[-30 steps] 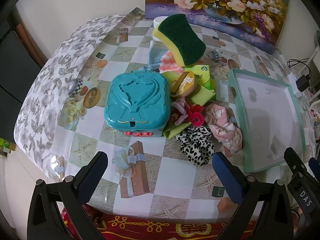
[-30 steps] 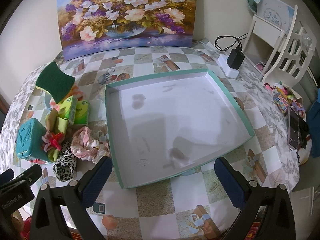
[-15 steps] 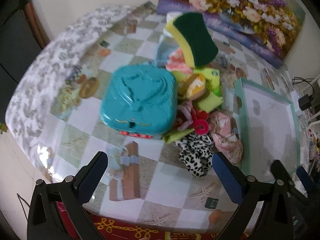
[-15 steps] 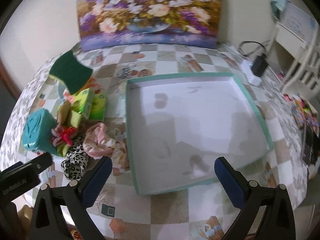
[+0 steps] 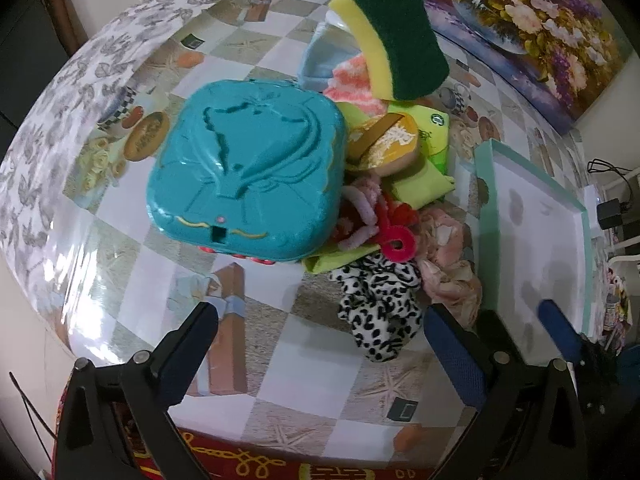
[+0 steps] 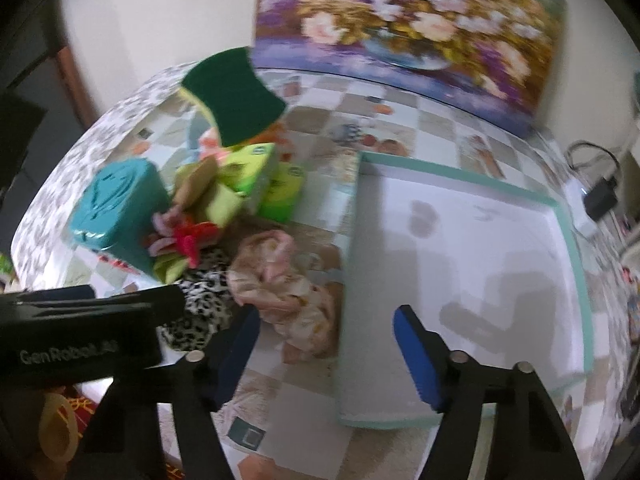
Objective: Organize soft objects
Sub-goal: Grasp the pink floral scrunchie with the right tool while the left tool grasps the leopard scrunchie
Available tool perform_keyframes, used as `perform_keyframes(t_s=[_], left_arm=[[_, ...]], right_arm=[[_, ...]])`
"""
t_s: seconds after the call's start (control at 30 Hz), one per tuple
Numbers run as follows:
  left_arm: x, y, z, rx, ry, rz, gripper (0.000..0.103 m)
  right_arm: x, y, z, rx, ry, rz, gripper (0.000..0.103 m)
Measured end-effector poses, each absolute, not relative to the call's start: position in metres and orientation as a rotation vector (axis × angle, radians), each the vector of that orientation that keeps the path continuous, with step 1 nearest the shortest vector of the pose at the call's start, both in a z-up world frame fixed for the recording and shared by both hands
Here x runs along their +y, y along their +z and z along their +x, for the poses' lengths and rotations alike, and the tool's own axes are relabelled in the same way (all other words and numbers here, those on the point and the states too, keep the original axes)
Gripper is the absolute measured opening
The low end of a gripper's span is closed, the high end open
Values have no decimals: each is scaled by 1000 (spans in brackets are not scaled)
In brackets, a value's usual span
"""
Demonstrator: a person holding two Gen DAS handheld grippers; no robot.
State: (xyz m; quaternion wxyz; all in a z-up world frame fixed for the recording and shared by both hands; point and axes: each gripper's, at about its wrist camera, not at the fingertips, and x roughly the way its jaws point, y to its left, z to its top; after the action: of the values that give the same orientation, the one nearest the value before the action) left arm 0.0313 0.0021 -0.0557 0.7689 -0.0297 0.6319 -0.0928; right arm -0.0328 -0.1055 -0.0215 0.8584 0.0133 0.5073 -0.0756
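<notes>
Progress nil: tray [image 6: 472,240] ahead-right of my right gripper [image 6: 326,354] holds nothing. Soft pile sits ahead-left of it: pink scrunchie [image 6: 280,280] just past the fingertips, leopard scrunchie [image 5: 380,308] between my left gripper [image 5: 320,352] fingers' line, sponge [image 5: 400,36] topping the far side. Right jaws closing, nothing between; left gripper wide open, holding nothing. All sorting left.

The right claw [image 6: 326,354] is seen above the bench [image 6: 400,128], its jaws closing with nothing between them. A pink scrunchie [image 6: 280,284] lies just beside the teal-rimmed tray [image 6: 568,232]. The left claw [image 6: 88,328] is seen over a leopard-print scrunchie [image 6: 208,300].
</notes>
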Motion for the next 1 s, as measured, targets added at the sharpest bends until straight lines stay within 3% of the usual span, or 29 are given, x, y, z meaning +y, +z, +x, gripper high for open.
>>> perform_keyframes(t_s=[0.17, 0.27, 0.57, 0.83, 1.0], left_arm=[[-2, -58, 34, 1383, -203, -72, 102], [-4, -64, 37, 1409, -207, -91, 93], [-5, -81, 42, 1482, -210, -142, 83], [-16, -98, 50, 1547, -223, -167, 62], [-20, -100, 51, 1550, -263, -171, 35]], right_arm=[[-98, -30, -24, 1084, -99, 11, 62], [-94, -37, -20, 1101, -69, -2, 62], [-89, -58, -10, 1158, -28, -26, 62], [-90, -69, -3, 1199, -17, -18, 49], [-92, -76, -2, 1215, -25, -20, 39]])
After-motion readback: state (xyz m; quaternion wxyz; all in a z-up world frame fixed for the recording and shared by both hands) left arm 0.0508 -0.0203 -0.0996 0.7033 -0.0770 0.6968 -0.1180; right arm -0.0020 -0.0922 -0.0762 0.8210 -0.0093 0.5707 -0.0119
